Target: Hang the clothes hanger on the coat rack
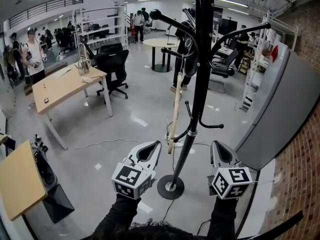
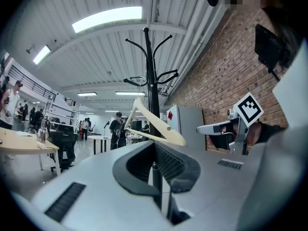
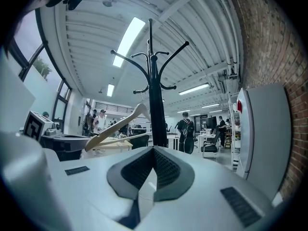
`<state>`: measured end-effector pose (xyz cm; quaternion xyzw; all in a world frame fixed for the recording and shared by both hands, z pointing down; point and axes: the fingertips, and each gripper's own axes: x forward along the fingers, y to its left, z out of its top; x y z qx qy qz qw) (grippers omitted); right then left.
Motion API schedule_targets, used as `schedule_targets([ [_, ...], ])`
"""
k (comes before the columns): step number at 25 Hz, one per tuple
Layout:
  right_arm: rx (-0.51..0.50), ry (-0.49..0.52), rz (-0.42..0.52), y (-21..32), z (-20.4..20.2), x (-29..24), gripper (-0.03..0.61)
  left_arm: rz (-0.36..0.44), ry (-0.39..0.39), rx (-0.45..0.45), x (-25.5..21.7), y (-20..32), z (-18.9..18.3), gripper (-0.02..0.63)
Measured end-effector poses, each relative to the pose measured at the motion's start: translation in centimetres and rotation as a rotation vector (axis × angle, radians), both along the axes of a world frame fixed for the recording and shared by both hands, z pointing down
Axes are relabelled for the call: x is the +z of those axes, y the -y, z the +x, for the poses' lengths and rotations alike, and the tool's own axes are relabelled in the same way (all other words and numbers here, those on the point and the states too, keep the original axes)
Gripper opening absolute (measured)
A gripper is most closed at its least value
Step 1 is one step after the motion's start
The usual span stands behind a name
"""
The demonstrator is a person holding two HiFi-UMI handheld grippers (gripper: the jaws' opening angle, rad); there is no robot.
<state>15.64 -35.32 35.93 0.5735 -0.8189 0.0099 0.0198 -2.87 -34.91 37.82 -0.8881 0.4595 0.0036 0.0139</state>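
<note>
Clothes hanger (image 1: 173,115): pale wood. Head view shows it edge-on, hung by its hook from a curved arm of the black coat rack (image 1: 202,84) and clear of the floor (image 1: 125,119); the hanging step is judged complete. Left gripper (image 1: 157,145) and right gripper (image 1: 215,146): held low, one either side of the rack's round base (image 1: 170,187), jaws together with nothing held, apart from the hanger so that it hangs free. Surface: glossy grey floor, with a wooden desk (image 1: 65,86), an office chair (image 1: 114,66) and people beyond. Left gripper view: jaws closed and empty; hanger (image 2: 155,125) tilted on its arm above them; brick wall (image 2: 226,66) at right. Right gripper view: jaws closed and empty; hanger (image 3: 115,125) left of the rack; strip lights (image 3: 126,41) overhead; grey cabinet (image 3: 267,134) at right.
</note>
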Motion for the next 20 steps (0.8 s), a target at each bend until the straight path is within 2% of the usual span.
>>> schedule_targets([
  [20,0.000,-0.051,-0.019,0.19,-1.06,0.16,0.009,-0.006,-0.010,-0.006,0.03,0.04,-0.77,0.006],
])
